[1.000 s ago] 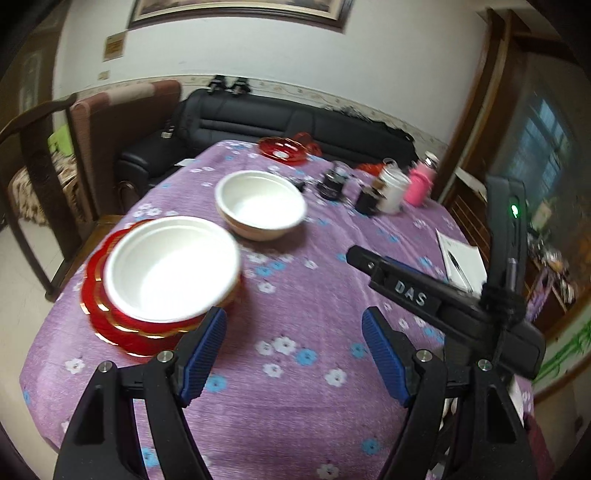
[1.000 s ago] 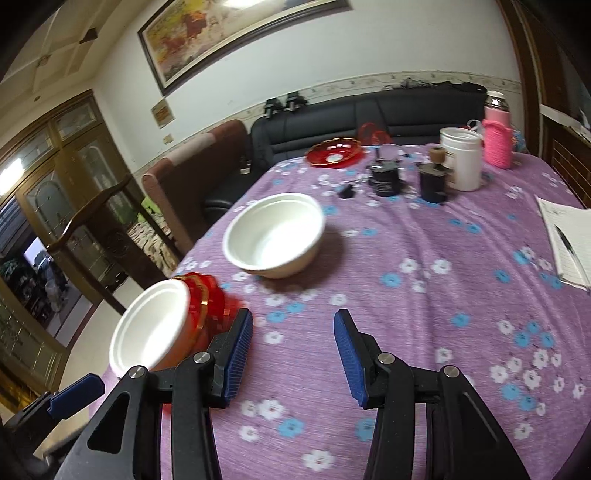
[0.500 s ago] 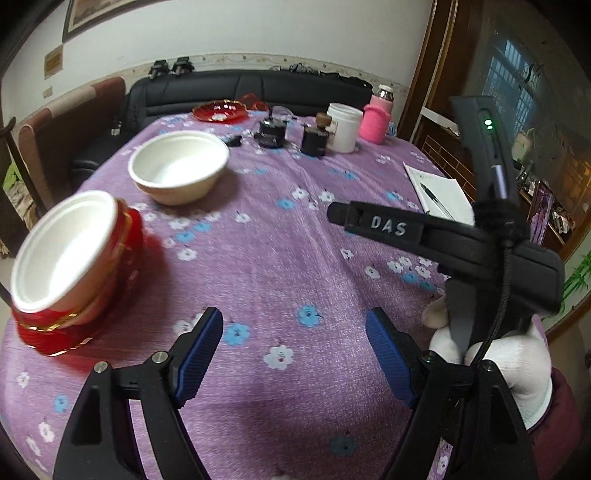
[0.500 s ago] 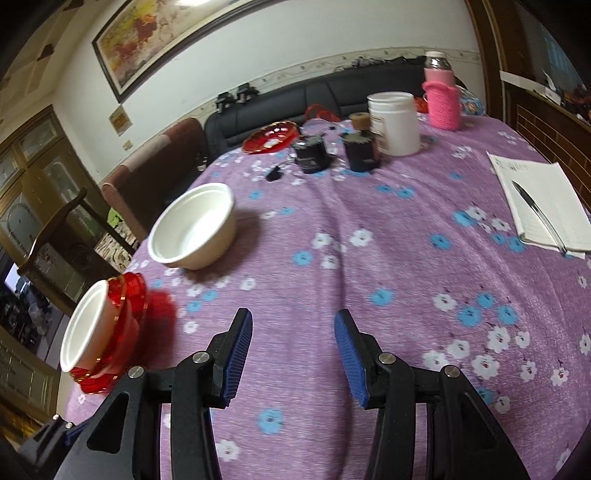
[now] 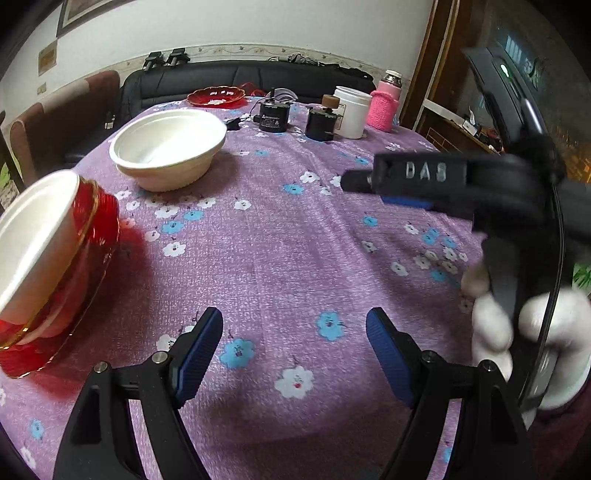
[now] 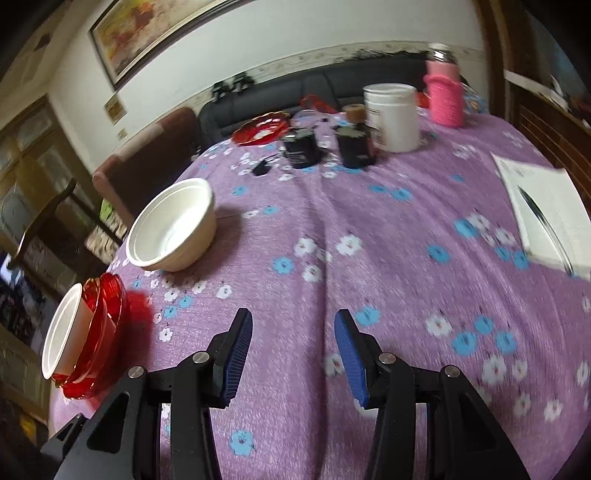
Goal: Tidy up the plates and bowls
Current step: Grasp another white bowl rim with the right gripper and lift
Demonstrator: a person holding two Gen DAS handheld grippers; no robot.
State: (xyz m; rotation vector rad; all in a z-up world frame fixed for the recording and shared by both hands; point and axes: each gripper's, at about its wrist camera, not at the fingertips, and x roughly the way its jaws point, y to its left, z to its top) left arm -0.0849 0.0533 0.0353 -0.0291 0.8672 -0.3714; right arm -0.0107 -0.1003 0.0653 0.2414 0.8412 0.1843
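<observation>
stacked white bowl (image 5: 26, 236) cut off at left edge, notepad (image 6: 546, 214) blurred

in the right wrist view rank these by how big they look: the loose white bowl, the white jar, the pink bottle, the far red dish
1. loose white bowl
2. white jar
3. pink bottle and far red dish: too close to rank.
The bowl is nearer the camera, so its lead is partly perspective.

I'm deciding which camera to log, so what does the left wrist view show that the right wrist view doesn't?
Only the left wrist view shows the right hand-held gripper from outside and the white-gloved hand holding it. Only the right wrist view shows the notebook with a pen and the framed painting in full. Both show the white bowl, the white bowl stacked on red plates, and the purple floral tablecloth.
</observation>
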